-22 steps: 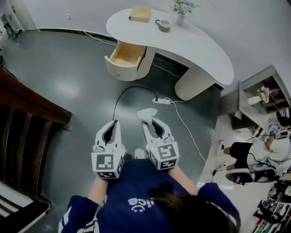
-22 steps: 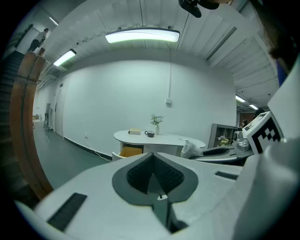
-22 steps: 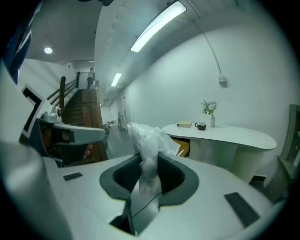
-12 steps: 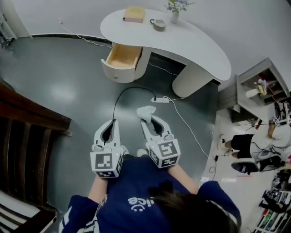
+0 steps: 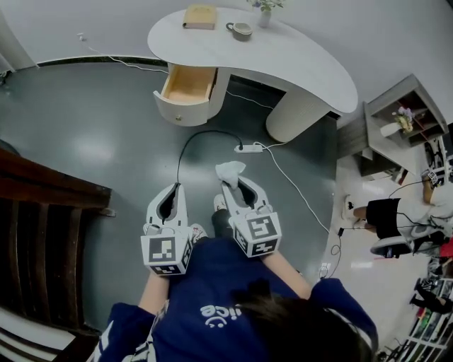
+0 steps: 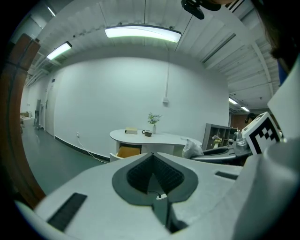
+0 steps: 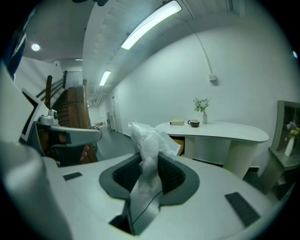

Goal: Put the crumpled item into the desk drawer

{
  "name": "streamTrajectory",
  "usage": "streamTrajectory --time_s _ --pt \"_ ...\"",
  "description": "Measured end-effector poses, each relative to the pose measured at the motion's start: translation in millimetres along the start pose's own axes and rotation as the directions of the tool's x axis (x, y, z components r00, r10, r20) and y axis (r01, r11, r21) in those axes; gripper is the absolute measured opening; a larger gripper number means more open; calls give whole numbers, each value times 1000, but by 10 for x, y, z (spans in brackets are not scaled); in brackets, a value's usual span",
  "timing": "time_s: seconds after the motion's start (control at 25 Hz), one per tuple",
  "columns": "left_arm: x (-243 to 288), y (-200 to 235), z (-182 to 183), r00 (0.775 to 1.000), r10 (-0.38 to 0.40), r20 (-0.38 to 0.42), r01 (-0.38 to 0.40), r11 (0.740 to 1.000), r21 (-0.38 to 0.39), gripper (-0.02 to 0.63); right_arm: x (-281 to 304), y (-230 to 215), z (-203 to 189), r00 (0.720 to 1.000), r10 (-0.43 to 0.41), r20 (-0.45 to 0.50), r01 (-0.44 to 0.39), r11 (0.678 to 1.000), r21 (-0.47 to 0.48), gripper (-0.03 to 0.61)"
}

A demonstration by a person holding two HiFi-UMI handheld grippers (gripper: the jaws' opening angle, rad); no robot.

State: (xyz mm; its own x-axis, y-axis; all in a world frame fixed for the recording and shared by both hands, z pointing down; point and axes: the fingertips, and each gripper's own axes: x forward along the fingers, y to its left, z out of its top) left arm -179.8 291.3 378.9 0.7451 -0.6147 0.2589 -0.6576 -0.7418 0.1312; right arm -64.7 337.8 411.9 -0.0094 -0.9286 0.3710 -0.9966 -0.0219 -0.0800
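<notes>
My right gripper point(image 5: 234, 186) is shut on a crumpled white plastic item point(image 5: 230, 172), which sticks up between the pads point(image 7: 147, 140) in the right gripper view. My left gripper point(image 5: 172, 191) is held level beside it, shut with nothing in it; its tips point(image 6: 153, 157) meet. Both are held over the grey floor in front of the person's body. Ahead stands the curved white desk point(image 5: 297, 60), its wooden drawer point(image 5: 185, 85) pulled open at the left end. The drawer point(image 7: 178, 142) also shows behind the crumpled item, and in the left gripper view the drawer point(image 6: 127, 151) is far off.
A power strip point(image 5: 249, 148) with black and white cables lies on the floor between me and the desk. A book point(image 5: 199, 15), a cup point(image 5: 241, 29) and a small vase point(image 5: 264, 14) sit on the desktop. Dark wooden furniture point(image 5: 42, 205) is left; a shelf unit point(image 5: 407, 120) and a seated person point(image 5: 396, 215) are right.
The view has advanced toward the desk: the power strip and cables now lie closer to the grippers. Both grippers keep their pose, the right still holding the crumpled item.
</notes>
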Motion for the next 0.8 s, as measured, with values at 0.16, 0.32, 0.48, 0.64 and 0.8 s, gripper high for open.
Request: streamTrajectory --time_s 0.16,0.32,0.48,0.64,0.8 --pt "125 40 8 1000 10 -2 -10 1000 -6 5 134 -58 64 1000 13 1 -13 1000 -21 117" --pt "262 92 36 999 45 -1 -45 999 -6 5 325 -155 88 999 48 -9 -49 998 -28 117" --pt "464 170 108 997 76 -9 -76 997 -9 5 598 -329 192 997 73 -10 -74 997 -32 117" --pt "739 274 165 994 111 -25 -112 993 -42 5 951 -564 292 994 104 -27 -105 993 -44 117" --pt "1067 419 259 987 161 -31 -162 986 -48 5 1335 -767 477 989 143 -30 -144 988 -55 117"
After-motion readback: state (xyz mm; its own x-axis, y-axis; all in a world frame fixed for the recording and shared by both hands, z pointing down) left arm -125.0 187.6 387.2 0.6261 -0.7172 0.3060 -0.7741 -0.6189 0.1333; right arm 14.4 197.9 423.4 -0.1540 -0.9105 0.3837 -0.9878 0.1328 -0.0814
